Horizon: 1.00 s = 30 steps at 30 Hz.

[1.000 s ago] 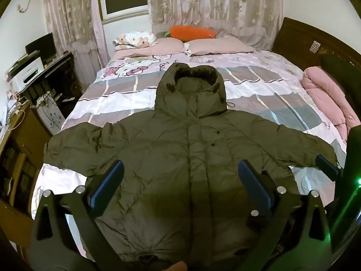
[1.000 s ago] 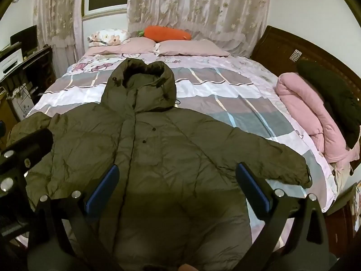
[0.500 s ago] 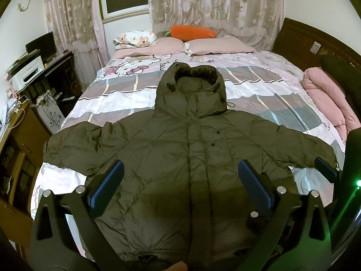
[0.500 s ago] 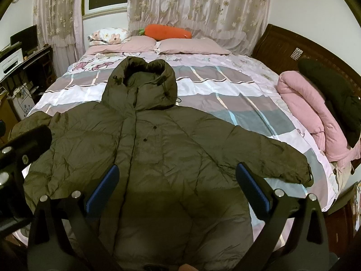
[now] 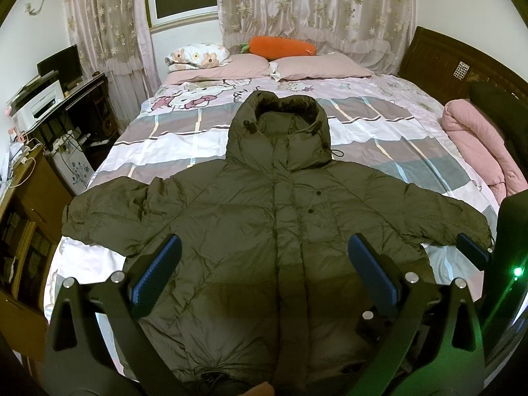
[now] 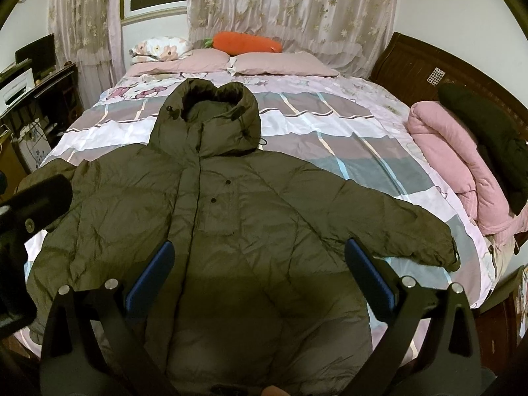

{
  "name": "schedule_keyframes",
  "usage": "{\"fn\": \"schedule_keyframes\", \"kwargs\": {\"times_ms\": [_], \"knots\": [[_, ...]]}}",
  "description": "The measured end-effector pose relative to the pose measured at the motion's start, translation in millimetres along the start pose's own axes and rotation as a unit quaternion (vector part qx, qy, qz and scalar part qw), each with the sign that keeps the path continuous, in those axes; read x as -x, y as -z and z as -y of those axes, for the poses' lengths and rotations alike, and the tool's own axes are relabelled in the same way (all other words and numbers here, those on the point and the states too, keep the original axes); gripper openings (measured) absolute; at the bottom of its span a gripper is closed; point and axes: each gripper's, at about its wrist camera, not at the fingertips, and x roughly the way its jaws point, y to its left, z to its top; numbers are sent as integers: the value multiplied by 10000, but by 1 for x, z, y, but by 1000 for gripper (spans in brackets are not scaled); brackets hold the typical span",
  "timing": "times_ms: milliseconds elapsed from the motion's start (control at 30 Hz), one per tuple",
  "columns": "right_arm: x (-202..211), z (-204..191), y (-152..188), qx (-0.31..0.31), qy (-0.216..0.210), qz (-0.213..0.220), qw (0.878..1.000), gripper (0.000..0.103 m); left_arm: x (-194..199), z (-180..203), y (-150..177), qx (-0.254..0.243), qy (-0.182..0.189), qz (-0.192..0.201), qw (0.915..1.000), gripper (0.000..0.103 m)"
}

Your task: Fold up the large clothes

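Olive hooded puffer jacket (image 5: 277, 231) lies flat, front up, on the bed (image 5: 379, 145), hood toward 12 o'clock, sleeves out at 9 and 3. Left hand-held gripper (image 5: 264, 274) and right hand-held gripper (image 6: 260, 277) hover above its lower half, jaws apart, holding nothing. Rolled pink quilt (image 6: 462, 171) at 3 o'clock on the bed's edge.

I can read almost nothing here. The bedsheet (image 5: 184, 138) carries a cartoon cat print with a few dark letters beside it near the pillows, possibly "Tsou", too small to be sure.
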Motion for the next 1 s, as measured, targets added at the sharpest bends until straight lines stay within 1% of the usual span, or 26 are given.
{"fn": "schedule_keyframes", "kwargs": {"times_ms": [367,1000], "knots": [[-3,-1,0,43,-25,-73,10000,102,0,-1,0,6,15,-6,10000,101],[-3,-2,0,44,-22,-80,10000,102,1,0,-2,17,20,-10,10000,101]]}}
